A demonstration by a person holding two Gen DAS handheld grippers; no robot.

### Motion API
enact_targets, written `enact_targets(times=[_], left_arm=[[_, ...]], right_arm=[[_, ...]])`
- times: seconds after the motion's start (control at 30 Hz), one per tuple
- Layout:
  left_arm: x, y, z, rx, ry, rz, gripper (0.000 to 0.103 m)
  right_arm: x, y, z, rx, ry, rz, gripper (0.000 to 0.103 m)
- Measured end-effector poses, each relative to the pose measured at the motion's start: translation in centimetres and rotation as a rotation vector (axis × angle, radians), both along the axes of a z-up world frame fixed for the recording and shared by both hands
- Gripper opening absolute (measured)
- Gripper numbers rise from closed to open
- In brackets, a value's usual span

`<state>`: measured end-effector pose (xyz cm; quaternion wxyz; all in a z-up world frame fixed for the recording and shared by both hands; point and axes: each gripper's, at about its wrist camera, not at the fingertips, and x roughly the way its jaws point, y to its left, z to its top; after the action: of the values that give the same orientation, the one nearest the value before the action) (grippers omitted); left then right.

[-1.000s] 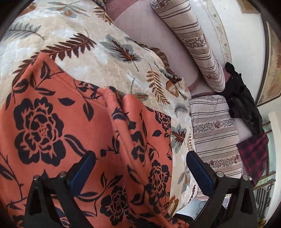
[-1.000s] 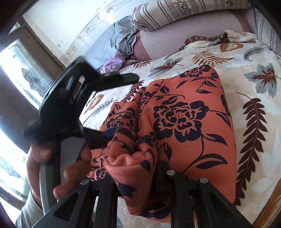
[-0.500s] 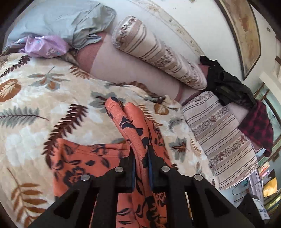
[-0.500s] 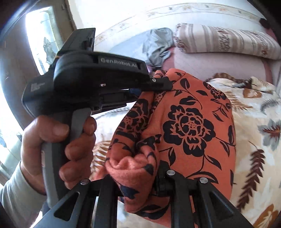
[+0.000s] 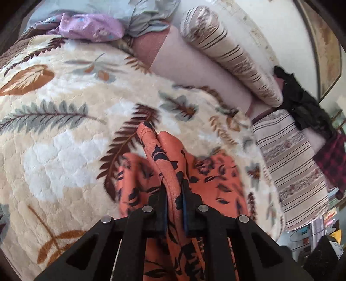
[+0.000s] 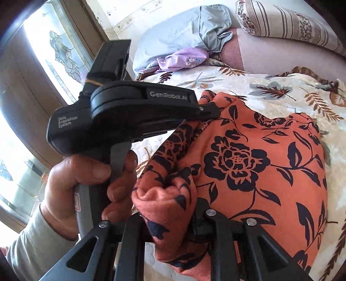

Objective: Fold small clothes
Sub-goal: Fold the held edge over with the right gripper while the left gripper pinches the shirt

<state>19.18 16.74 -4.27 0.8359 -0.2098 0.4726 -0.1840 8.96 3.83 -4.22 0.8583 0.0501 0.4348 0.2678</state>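
**Orange floral garment pinched at both ends**

Left tool (image 5: 174,195) pressed tight on a raised ridge of the orange floral garment (image 5: 170,155), at 6 o'clock in its own view. Right tool (image 6: 170,218) clamped on a bunched wad of the same cloth, jaws just easing wider. Garment draped over the leaf-print blanket (image 5: 64,134) on the bed. Hand (image 6: 82,183) gripping the left tool's handle at 8 o'clock.

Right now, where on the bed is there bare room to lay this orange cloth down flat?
The widest free patch is the leaf-print blanket left of the orange cloth, short of the purple garment and grey sheet. Crowded: the striped pillows on the right, with dark clothes behind them.
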Motion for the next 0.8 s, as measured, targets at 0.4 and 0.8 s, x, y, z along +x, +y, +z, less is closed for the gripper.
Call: enact_targets(times=[0.4,0.8], left_arm=[[-5.4,5.0,1.7,0.011,-0.004,0.145,0.049],[-13.0,0.9,0.2,0.054,0.094,0.135,0.022]], right_arm=[[-4.5,-8.0,-2.8,0.277,0.050,-0.027,0.063],[-9.0,-19.5,-2.3,0.426,0.086,-0.171,0.066]])
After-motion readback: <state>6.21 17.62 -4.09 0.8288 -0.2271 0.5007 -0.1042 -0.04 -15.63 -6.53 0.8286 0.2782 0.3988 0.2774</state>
